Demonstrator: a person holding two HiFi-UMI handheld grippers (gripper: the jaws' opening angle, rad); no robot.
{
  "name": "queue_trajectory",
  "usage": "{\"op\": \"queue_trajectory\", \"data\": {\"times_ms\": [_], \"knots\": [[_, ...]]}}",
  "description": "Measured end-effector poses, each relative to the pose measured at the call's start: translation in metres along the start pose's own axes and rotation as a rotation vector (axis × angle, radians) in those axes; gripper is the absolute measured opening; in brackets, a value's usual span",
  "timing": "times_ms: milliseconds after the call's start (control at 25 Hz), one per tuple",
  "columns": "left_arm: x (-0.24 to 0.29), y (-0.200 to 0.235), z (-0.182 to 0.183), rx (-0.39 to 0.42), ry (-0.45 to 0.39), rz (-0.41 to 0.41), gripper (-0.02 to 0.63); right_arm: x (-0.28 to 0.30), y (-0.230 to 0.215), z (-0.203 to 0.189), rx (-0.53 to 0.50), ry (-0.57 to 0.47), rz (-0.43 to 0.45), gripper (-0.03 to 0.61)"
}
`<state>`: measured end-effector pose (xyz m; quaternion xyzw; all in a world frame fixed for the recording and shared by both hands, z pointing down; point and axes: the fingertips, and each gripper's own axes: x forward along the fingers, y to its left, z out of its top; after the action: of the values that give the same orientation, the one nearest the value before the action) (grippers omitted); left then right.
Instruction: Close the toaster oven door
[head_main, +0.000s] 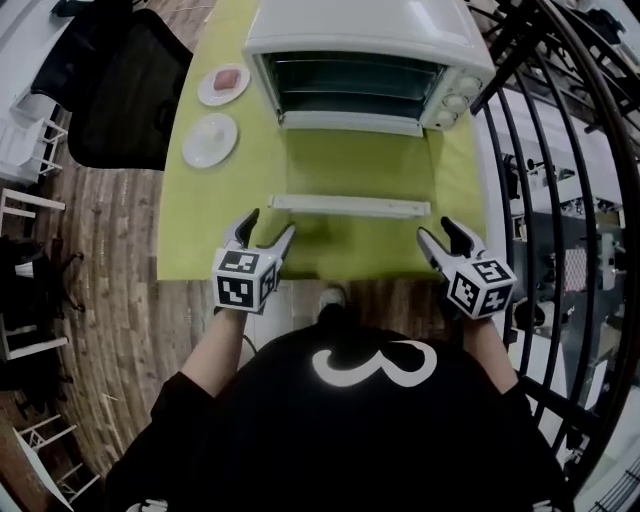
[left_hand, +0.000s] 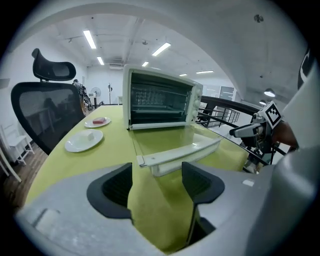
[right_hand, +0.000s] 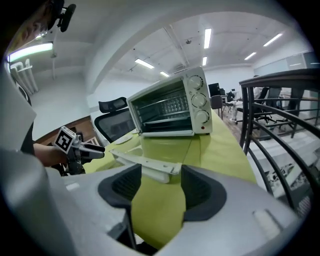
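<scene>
Oven (head_main: 370, 40) at frame top; its door (head_main: 350, 165) lies open, flat over the worktop (head_main: 195, 235). Left gripper (head_main: 270, 223) and right gripper (head_main: 435, 228) sit just below its handle (head_main: 348, 206) ends, fingers wide and empty, apparently placed to lift it.

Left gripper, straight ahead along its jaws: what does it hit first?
Probably the left end of the door handle, which lies just beyond the open left gripper. Depth is unclear, so it may meet the table short of the handle.
</scene>
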<state>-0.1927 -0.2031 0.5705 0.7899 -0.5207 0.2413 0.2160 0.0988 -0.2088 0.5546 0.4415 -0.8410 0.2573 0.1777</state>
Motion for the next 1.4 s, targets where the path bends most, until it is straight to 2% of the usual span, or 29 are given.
{"op": "queue_trajectory", "data": {"times_ms": [120, 280, 760, 1040, 1400], "knots": [[0.016, 0.013, -0.01, -0.024, 0.018, 0.001, 0.296, 0.016, -0.009, -0.01, 0.02, 0.027, -0.032, 0.244], [0.032, 0.022, -0.017, -0.012, 0.045, -0.016, 0.295, 0.032, -0.018, -0.021, 0.048, 0.064, -0.06, 0.244], [0.058, 0.022, -0.012, -0.002, 0.057, -0.072, 0.289, 0.063, -0.02, -0.032, 0.04, 0.162, -0.08, 0.244], [0.063, 0.015, -0.012, 0.03, 0.065, -0.108, 0.207, 0.073, -0.017, -0.032, 0.016, 0.178, -0.076, 0.21], [0.063, 0.015, -0.012, 0.014, 0.06, -0.138, 0.179, 0.074, -0.016, -0.031, 0.015, 0.171, -0.078, 0.199]]}}
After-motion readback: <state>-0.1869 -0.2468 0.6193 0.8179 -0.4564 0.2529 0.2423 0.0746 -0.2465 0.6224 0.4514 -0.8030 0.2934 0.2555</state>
